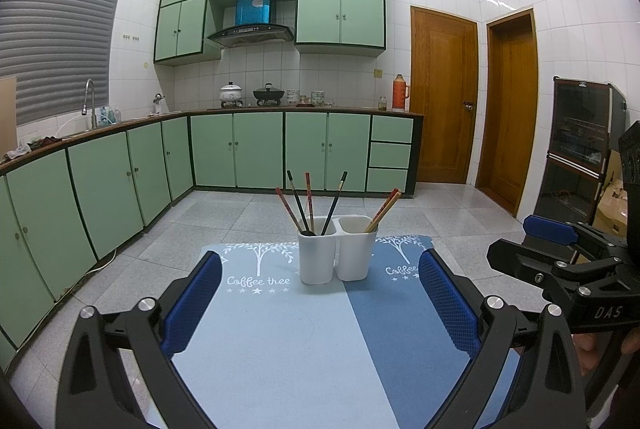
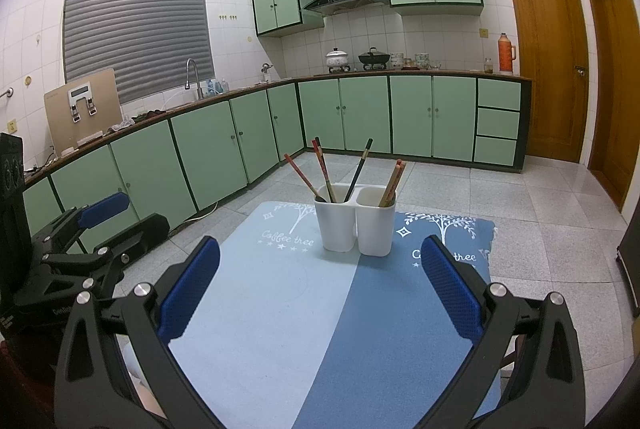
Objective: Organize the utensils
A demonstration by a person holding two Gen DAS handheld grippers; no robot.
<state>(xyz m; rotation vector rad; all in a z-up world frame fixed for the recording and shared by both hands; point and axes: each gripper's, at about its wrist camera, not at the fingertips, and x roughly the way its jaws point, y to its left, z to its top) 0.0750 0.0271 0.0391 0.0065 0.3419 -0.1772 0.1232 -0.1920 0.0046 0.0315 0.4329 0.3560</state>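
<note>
A white two-compartment utensil holder [image 1: 337, 249] [image 2: 355, 225] stands on a blue two-tone mat [image 1: 280, 341] [image 2: 288, 309]. Its left compartment holds several red and black chopsticks [image 1: 304, 201] [image 2: 328, 173] and a dark spoon. Its right compartment holds a pair of wooden chopsticks [image 1: 383, 211] [image 2: 393, 185]. My left gripper [image 1: 320, 269] is open and empty, short of the holder. My right gripper [image 2: 320, 253] is open and empty, also short of it. Each gripper shows at the edge of the other's view, the right gripper [image 1: 560, 253] and the left gripper [image 2: 92, 229].
The mat covers a small table above a grey tiled floor [image 1: 224, 213]. Green cabinets [image 1: 256, 149] and a counter with pots run along the far walls. Two wooden doors [image 1: 444, 97] stand at the right, with a dark cabinet [image 1: 576, 145] beside them.
</note>
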